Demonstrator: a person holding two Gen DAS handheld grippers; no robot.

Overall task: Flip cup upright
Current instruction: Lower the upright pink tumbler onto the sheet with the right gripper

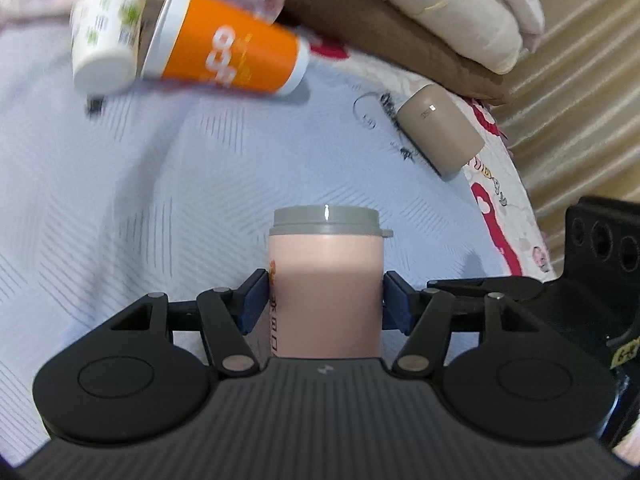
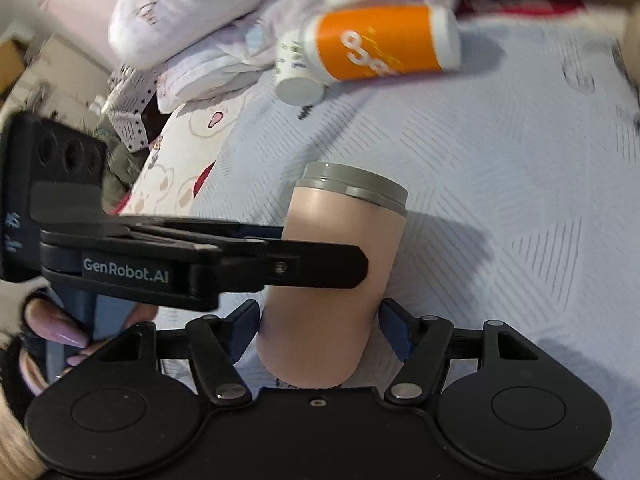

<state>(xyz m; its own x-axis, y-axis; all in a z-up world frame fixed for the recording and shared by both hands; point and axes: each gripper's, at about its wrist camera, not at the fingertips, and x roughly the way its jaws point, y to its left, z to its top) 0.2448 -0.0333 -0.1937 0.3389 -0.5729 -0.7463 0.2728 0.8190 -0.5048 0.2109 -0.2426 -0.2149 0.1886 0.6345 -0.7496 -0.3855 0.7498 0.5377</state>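
A pink cup with a grey lid (image 1: 326,280) stands between the blue pads of my left gripper (image 1: 325,300), which is shut on its body. In the right wrist view the same cup (image 2: 340,240) leans slightly, lid end up, with the left gripper (image 2: 304,268) clamped across it from the left. My right gripper (image 2: 318,330) straddles the cup's lower end; small gaps show between its pads and the cup, so it stands open.
An orange paper cup (image 1: 228,58) lies on its side on the pale blue bedsheet (image 1: 140,184), next to a white bottle (image 1: 104,52). A beige cylinder (image 1: 440,130) lies at the right. Pillows and blankets (image 1: 440,12) are piled behind.
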